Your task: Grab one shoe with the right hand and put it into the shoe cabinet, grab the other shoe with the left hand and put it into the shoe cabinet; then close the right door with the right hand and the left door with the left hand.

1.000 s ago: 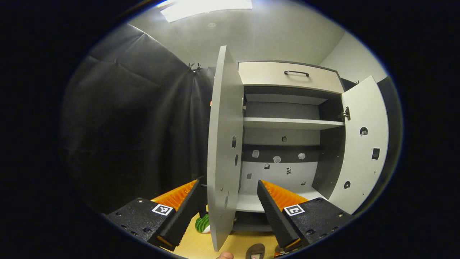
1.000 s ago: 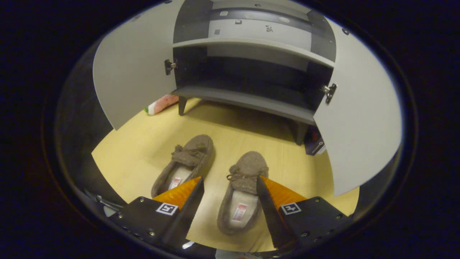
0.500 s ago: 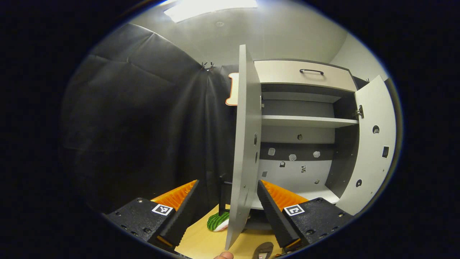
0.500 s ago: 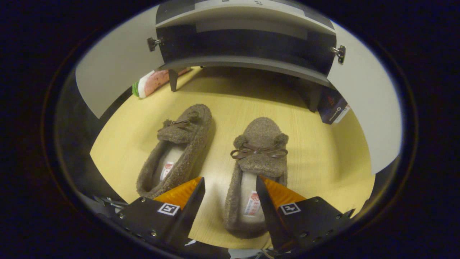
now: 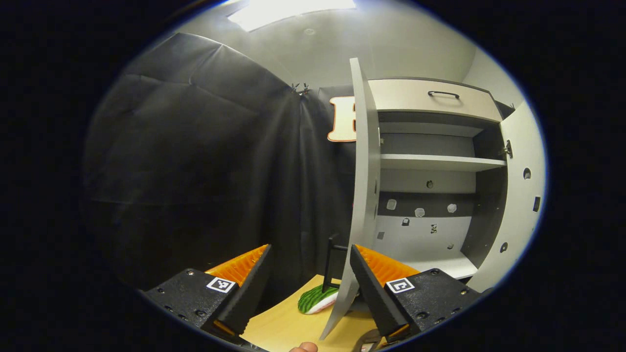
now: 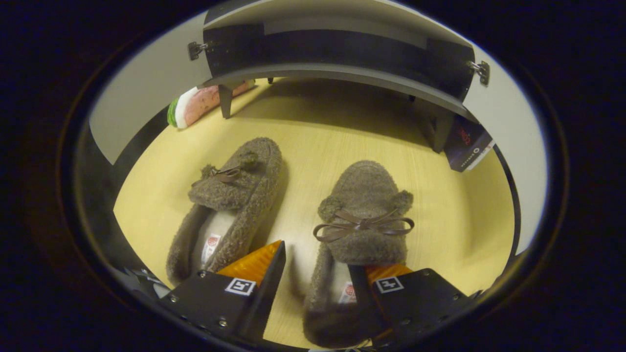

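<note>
Two brown fuzzy slippers lie side by side on the yellow floor in the right gripper view, toes toward the cabinet: the left slipper (image 6: 230,190) and the right slipper (image 6: 364,215) with a bow. My right gripper (image 6: 318,266) is open and low over the right slipper. One finger reaches into its opening and the other finger (image 6: 261,266) stands outside its left wall. The shoe cabinet (image 5: 430,164) stands with both doors open, the left door (image 5: 364,195) edge-on. My left gripper (image 5: 308,266) hangs open and holds nothing, in front of that door.
A watermelon-slice toy (image 6: 193,105) lies by the cabinet's front left leg, also seen as the toy (image 5: 318,299) past the left door. A dark packet (image 6: 469,144) leans by the right leg. The open right door (image 5: 523,195) juts out. Black cloth (image 5: 195,171) hangs on the left.
My right gripper has dropped closer to the right slipper and one finger has gone into its opening. My left gripper has swung left, so the cabinet sits farther right in its view.
</note>
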Demonstrator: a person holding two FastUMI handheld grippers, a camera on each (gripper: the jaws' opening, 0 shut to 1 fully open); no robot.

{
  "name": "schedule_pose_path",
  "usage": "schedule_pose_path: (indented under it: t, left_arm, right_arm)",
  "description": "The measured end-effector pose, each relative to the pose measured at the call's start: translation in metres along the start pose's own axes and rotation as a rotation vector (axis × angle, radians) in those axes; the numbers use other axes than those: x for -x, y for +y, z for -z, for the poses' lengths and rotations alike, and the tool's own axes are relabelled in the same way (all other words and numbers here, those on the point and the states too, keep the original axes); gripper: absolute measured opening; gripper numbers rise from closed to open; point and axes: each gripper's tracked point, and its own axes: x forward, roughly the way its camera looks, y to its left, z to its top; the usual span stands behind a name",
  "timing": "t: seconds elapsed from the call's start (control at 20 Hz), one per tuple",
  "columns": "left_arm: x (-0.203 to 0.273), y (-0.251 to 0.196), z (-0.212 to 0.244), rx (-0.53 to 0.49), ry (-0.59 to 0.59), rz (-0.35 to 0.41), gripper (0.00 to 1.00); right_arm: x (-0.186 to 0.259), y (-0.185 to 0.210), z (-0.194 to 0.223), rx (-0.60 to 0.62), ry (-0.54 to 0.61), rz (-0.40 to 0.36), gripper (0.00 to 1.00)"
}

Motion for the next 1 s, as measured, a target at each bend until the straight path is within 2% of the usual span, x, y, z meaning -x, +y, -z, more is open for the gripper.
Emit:
schedule_pose_path:
  t: [0.05, 0.15, 0.2, 0.25, 0.3, 0.35, 0.45, 0.5, 0.6, 0.75, 0.8, 0.85, 0.9, 1.0]
  left_arm:
    - [-0.002, 0.001, -0.001, 0.004, -0.001, -0.004, 0.96]
    - [-0.004, 0.001, 0.000, 0.013, -0.002, -0.005, 0.92]
    - [-0.005, 0.001, 0.001, 0.017, -0.001, -0.005, 0.93]
    - [-0.007, 0.001, 0.002, 0.021, 0.002, -0.004, 0.92]
    - [-0.008, 0.001, 0.004, 0.025, 0.004, -0.002, 0.96]
    - [-0.009, 0.001, 0.004, 0.029, 0.007, 0.000, 0.93]
    - [-0.011, 0.000, 0.004, 0.040, 0.003, 0.011, 1.00]
    - [-0.012, -0.002, 0.005, 0.045, 0.003, 0.017, 1.00]
    - [-0.013, 0.000, 0.006, 0.047, 0.005, 0.021, 0.93]
    - [-0.013, 0.003, 0.005, 0.053, 0.006, 0.026, 1.00]
    - [-0.012, 0.004, 0.005, 0.053, 0.004, 0.026, 0.96]
    - [-0.012, 0.005, 0.004, 0.051, 0.003, 0.026, 1.00]
    - [-0.011, 0.007, 0.005, 0.048, 0.002, 0.025, 0.96]
    - [-0.011, 0.010, 0.003, 0.046, 0.000, 0.023, 0.96]
  right_arm:
    - [-0.005, -0.012, -0.003, 0.030, -0.008, 0.052, 0.71]
    - [-0.005, -0.018, -0.004, 0.020, -0.003, 0.066, 0.34]
    - [-0.004, -0.017, -0.005, 0.017, 0.006, 0.062, 0.37]
    - [-0.008, -0.022, -0.006, 0.025, -0.001, 0.093, 0.33]
    - [-0.005, -0.018, -0.006, 0.012, -0.002, 0.094, 0.33]
    - [-0.006, -0.021, -0.006, 0.005, 0.002, 0.100, 0.10]
    - [-0.005, -0.020, -0.006, 0.002, -0.002, 0.107, 0.11]
    - [-0.005, -0.020, -0.006, -0.001, -0.009, 0.106, 0.11]
    - [-0.005, -0.020, -0.007, -0.015, -0.022, 0.087, 0.10]
    - [-0.002, -0.019, -0.005, -0.053, -0.034, 0.057, 0.11]
    - [0.004, -0.020, -0.008, -0.057, -0.044, 0.056, 0.10]
    - [-0.006, -0.021, -0.009, -0.064, -0.058, 0.065, 0.05]
    - [-0.004, -0.021, -0.010, -0.071, -0.055, 0.067, 0.01]
    - [0.004, -0.024, -0.014, -0.090, -0.070, 0.082, 0.01]
